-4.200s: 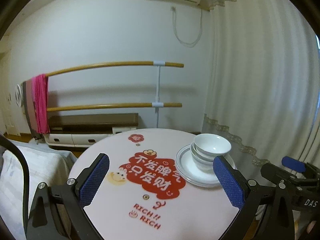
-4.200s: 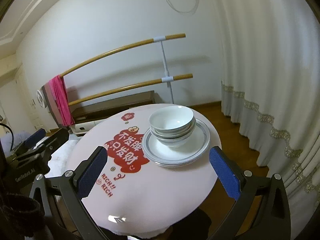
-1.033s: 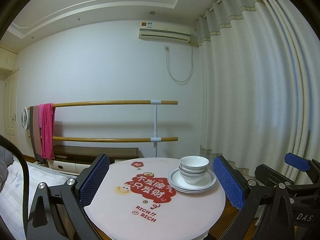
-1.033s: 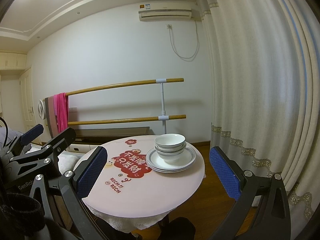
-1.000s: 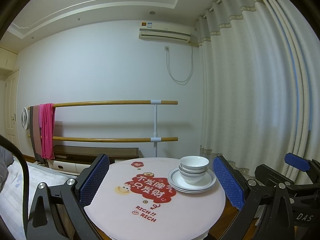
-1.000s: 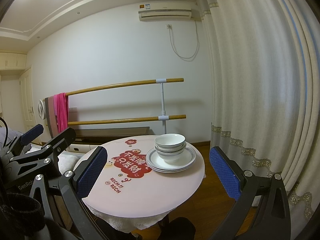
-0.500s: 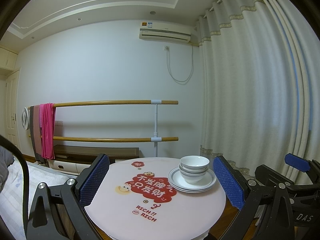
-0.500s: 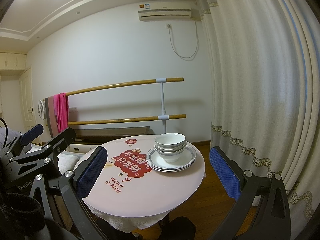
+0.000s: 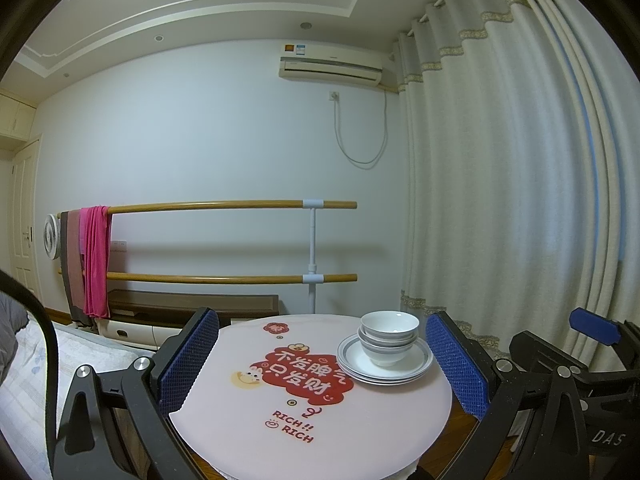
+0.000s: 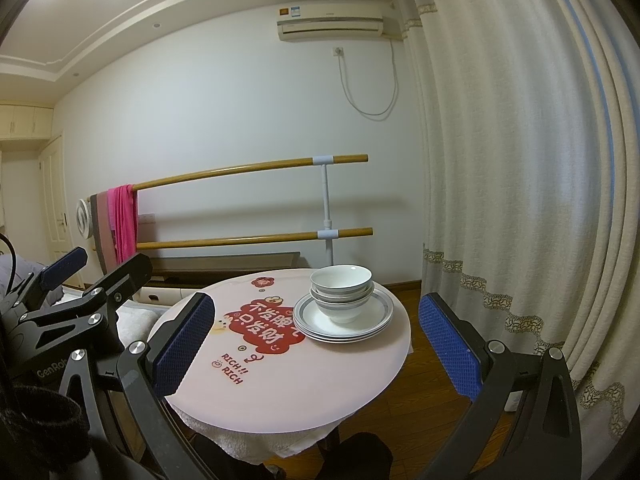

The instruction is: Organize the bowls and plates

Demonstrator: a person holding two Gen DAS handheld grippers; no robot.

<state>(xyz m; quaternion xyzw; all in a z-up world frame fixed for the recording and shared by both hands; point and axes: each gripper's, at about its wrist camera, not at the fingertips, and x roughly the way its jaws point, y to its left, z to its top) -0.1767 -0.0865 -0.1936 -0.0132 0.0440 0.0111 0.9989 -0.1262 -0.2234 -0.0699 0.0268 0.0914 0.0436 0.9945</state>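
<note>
Nested white bowls with grey rims sit on a stack of white plates, at the right side of a round pink table. My left gripper is open and empty, held back from the table. My right gripper is also open and empty, well short of the dishes. The right gripper's blue-tipped body shows at the right edge of the left wrist view; the left gripper's body shows at the left of the right wrist view.
A red cartoon print covers the table's middle. Behind stand a two-rail wooden barre with a pink towel, a low bench, and a long curtain at right. A bed edge lies at left.
Over the last four seconds both grippers drew back and tilted up from close over the table. In the last second nothing has visibly changed; the dishes stay stacked.
</note>
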